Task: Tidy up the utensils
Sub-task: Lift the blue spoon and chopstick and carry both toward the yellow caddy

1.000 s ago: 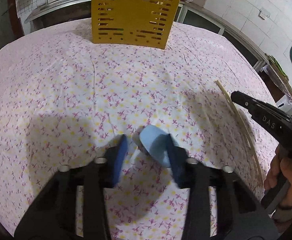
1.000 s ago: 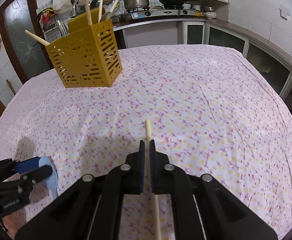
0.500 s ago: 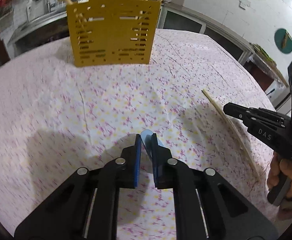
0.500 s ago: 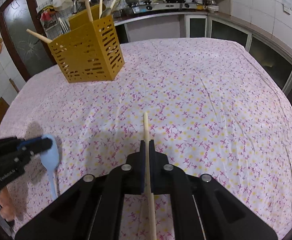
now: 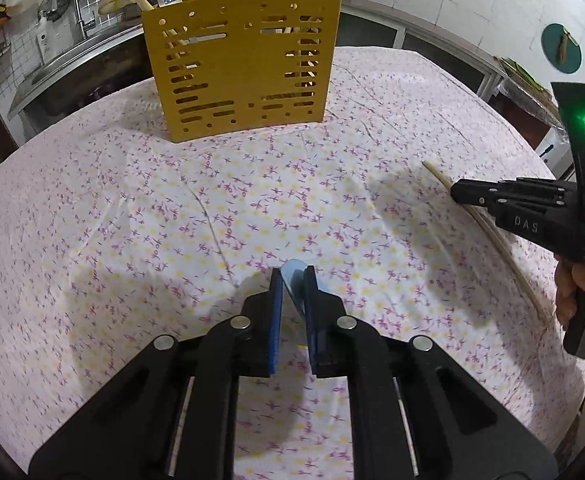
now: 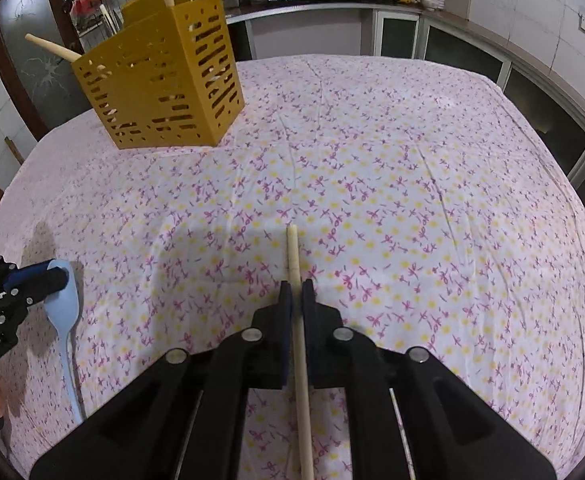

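**Blue spoon, wood stick both gripped**

Blue pads of L gripper (image 5: 292, 280) were clamped on spoon (image 6: 63, 300) bowl, handle trailing back under it w/ end near cloth (image 5: 132, 208). R gripper (image 6: 296, 292) was pinched on stick (image 6: 293, 252), tip poking fwd past fingers. Yellow caddy (image 5: 240, 64) stood well ahead of both, holding other utensils.

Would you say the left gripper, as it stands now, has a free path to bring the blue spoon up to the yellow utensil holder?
Probably yes. The left gripper is shut on the blue spoon, and only bare floral tablecloth lies between it and the yellow utensil holder. The right gripper, holding the wooden stick, sits off to the side.
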A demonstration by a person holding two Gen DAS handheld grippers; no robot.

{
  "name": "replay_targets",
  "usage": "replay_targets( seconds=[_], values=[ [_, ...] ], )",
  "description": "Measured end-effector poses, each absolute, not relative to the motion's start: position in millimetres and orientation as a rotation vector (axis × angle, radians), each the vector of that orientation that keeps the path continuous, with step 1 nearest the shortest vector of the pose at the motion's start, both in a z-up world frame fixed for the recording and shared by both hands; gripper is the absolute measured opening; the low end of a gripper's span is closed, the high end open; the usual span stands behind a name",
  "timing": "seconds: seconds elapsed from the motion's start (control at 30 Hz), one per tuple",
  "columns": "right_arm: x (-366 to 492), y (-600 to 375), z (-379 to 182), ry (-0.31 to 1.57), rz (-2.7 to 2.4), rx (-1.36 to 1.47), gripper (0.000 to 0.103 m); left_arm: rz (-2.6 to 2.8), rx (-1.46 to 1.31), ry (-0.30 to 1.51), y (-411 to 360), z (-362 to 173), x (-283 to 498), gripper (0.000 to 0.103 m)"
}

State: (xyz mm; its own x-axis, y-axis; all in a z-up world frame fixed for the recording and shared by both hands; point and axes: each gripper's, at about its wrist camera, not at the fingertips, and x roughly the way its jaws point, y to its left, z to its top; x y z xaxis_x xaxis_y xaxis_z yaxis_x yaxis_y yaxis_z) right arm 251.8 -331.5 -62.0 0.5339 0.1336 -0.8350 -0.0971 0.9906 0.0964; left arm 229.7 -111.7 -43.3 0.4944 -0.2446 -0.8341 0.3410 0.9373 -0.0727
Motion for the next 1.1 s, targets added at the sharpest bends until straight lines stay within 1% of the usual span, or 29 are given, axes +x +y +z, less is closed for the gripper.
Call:
replay_targets(
  seconds=[0.1,0.13,0.27,0.53,0.67,0.77,0.83,1.03,1.1],
  values=[
    [254,-330,-61,1.019,0.134,0.029,0.008,-0.363,0.108,0.983,-109,-42,231,0.009],
    [254,-331,-60,1.018,0.127,0.031,0.006,-0.365,0.105,0.974,-108,-41,232,0.009],
    [246,-337,-45,0.934,0.109,0.079,0.006,-0.363,0.087,0.893,-97,-24,228,0.008],
    [211,-333,5,0.634,0.163,0.186,0.006,-0.333,0.045,0.698,-71,28,217,0.005],
    [206,-320,33,0.510,0.167,0.173,0.006,-0.318,0.043,0.650,-60,48,218,0.003],
    [210,-312,40,0.514,0.189,0.172,0.006,-0.322,0.005,0.718,-50,48,227,0.003],
    [211,-304,39,0.532,0.202,0.158,0.006,-0.326,-0.051,0.856,-44,30,237,0.003],
    [219,-291,13,0.596,0.211,0.135,0.006,-0.227,-0.170,1.056,-37,-30,248,0.006],
    [218,-290,5,0.614,0.210,0.126,0.006,-0.205,-0.188,1.092,-39,-44,248,0.017]
  ],
)
